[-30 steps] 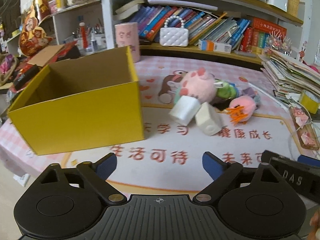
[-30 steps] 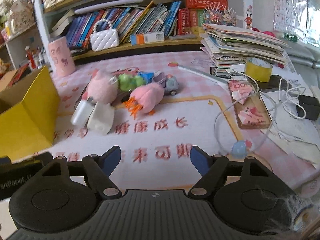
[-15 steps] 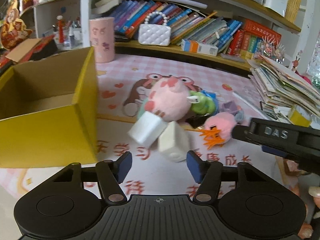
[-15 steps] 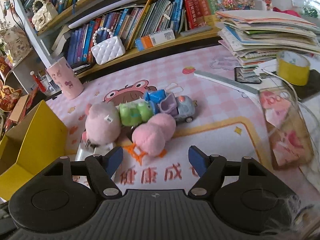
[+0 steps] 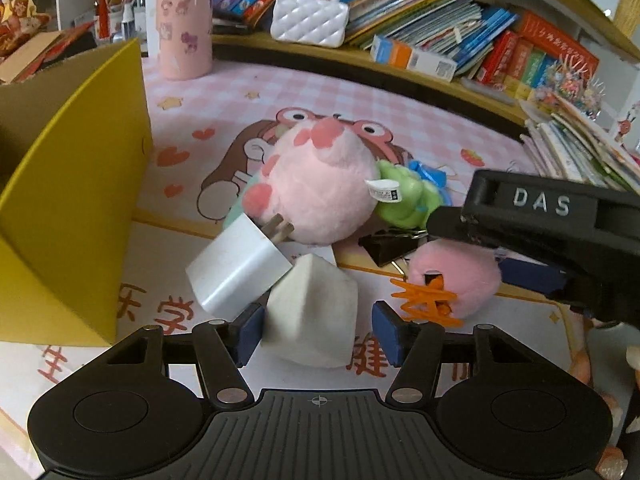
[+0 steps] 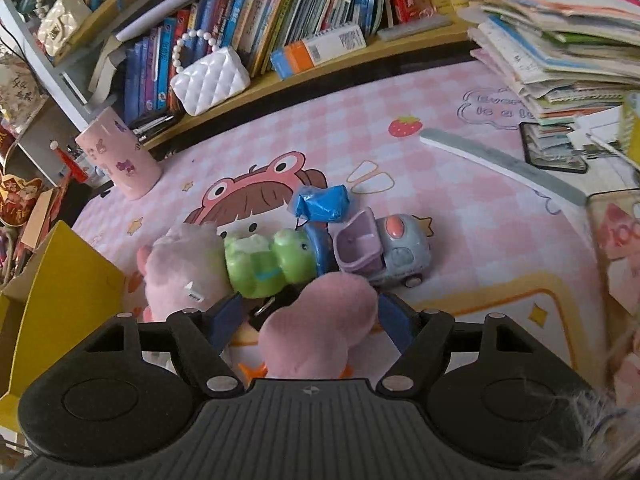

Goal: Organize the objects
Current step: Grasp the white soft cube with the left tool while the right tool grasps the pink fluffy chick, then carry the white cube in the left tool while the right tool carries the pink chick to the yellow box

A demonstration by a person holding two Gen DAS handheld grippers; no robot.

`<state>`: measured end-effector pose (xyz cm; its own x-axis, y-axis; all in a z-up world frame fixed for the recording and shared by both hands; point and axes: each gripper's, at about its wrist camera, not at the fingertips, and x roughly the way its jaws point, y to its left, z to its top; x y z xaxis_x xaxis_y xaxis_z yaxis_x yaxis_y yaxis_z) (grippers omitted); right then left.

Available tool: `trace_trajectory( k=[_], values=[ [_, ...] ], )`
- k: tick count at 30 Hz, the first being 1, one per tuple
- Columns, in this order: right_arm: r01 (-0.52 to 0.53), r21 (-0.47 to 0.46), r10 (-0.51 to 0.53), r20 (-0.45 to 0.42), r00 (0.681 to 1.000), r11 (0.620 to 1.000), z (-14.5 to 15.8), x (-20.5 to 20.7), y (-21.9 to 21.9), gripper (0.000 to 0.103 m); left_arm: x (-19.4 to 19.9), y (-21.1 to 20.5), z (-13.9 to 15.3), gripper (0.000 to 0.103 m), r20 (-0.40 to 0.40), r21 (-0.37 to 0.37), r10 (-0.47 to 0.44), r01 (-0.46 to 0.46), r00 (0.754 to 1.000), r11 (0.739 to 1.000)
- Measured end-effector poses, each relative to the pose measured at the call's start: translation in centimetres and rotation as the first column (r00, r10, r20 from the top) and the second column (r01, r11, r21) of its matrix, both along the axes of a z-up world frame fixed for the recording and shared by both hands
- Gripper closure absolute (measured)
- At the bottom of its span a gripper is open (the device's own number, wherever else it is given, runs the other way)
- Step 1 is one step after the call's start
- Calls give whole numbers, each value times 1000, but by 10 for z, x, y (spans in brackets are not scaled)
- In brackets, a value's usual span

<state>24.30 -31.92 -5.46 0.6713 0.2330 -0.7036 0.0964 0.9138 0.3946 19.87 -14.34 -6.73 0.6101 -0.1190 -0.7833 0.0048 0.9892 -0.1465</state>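
Several toys lie heaped on the pink mat. My left gripper [image 5: 318, 330] stands open around a white block [image 5: 312, 312]; its left pad is against the block and a gap shows at the right pad. A white plug charger [image 5: 236, 268] leans on the block in front of a big pink plush [image 5: 316, 188]. My right gripper [image 6: 310, 318] is open astride a small pink plush [image 6: 320, 324] with orange feet, and a gap shows at its left pad. A green toy [image 6: 268, 264], a blue wrapper [image 6: 320, 202] and a toy car [image 6: 384, 248] lie behind it. The open yellow box [image 5: 72, 200] stands at the left.
A black binder clip [image 5: 388, 244] lies between the plushes. A pink cup [image 5: 184, 28] and a white purse [image 5: 308, 20] stand at the back by the bookshelf. Stacked books [image 6: 560, 40], a phone [image 6: 556, 148] and a long grey strip [image 6: 500, 164] crowd the right side.
Both grippers have moved forward to the toy pile. The left jaws narrowed and now have the white block between them. The small pink plush now sits between the right fingers.
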Motion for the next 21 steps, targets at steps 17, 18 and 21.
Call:
trace_trajectory(
  k=[17,18,21],
  values=[
    [-29,-51,34,102,994,998,22,-71,-7,68,-44,11,20,67,37,-43,-76,77,996,996],
    [-27,-60,34,105,994,998,22,-76,-5,68,-48,13,20,68,35,-45,-74,75,997,996],
    [-18,-89,28,116,993,996,24,-91,4,68,-57,24,19,68,34,-65,-63,65,997,996]
  ],
)
